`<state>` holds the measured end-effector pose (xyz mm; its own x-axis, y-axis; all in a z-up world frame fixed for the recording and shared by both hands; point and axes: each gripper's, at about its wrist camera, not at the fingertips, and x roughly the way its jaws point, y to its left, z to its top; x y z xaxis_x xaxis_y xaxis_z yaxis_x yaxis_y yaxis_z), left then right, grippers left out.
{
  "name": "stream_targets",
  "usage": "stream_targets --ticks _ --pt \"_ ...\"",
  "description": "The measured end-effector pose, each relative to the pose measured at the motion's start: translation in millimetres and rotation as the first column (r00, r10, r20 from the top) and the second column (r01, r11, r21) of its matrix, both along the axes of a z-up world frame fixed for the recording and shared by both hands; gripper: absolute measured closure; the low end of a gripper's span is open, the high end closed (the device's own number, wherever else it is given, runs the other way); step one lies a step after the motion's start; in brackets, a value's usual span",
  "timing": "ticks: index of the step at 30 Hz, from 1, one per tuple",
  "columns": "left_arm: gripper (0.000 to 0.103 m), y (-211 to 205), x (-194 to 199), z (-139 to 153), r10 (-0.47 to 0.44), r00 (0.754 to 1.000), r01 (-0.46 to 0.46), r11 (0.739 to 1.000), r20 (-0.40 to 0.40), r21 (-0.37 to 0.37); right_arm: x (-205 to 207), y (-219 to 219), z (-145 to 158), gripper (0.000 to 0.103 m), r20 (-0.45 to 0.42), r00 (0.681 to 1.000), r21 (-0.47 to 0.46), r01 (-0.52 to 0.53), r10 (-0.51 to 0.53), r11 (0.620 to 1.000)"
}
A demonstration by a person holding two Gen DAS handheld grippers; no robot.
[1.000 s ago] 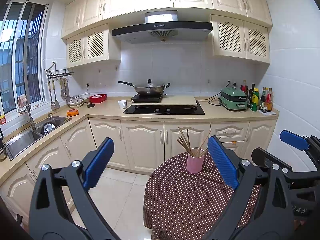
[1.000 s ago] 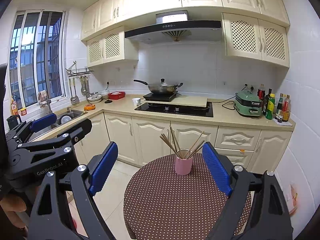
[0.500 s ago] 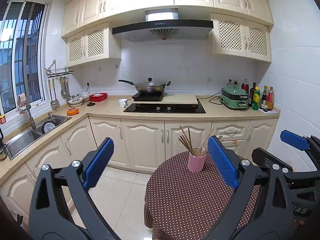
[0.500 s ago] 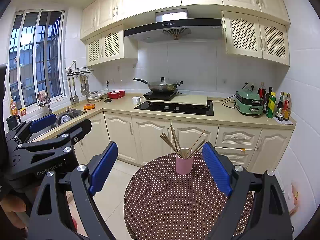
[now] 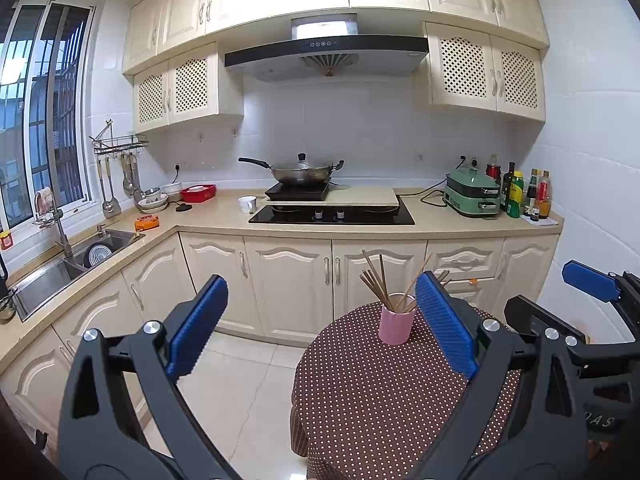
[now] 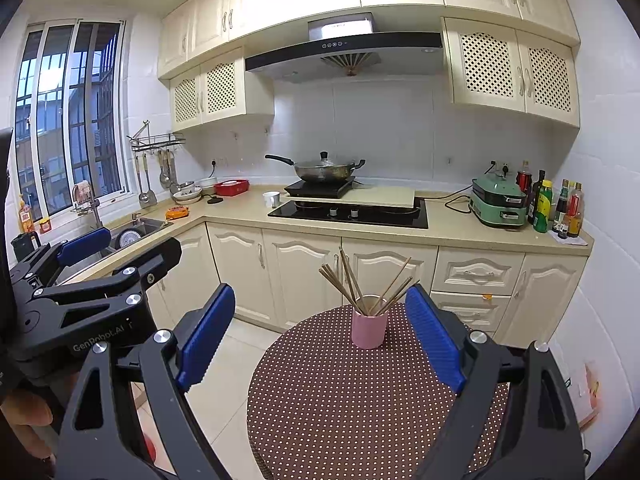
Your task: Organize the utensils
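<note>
Facing the round worktop with the brown polka-dot cloth (image 6: 360, 400), both tools hover short of it with fingers released and nothing between them. The pink cylindrical cup (image 6: 369, 327) stands upright at the far side of the cloth, holding wooden chopsticks (image 6: 352, 280) that fan upward and outward. In the right view the cup sits centre-right between the right gripper (image 6: 320, 336) fingers; in the left view it sits right of centre, against the left gripper (image 5: 320, 324) right finger. The right tool appears better aligned for the approach.

Round bench (image 6: 360, 400) in brown dotted cloth sitting lower centre of frame; pink cup (image 6: 369, 329) of chopsticks (image 6: 348, 280) standing near its far edge.
</note>
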<state>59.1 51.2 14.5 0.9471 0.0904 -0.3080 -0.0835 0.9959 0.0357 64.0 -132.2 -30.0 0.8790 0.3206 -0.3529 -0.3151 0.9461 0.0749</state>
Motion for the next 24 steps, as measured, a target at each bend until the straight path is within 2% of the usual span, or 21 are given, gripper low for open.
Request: stream_targets --ticks 13,24 --pt "0.01 -5 30 -10 0.017 0.999 -0.017 1.0 -0.031 0.01 31 -7 -11 0.019 -0.032 0.999 0.004 -0.016 0.016 1.0" --pt "0.01 -18 86 -41 0.027 0.99 -0.025 1.0 -0.136 0.013 81 -18 -39 0.019 -0.115 0.993 0.003 -0.028 0.029 1.0"
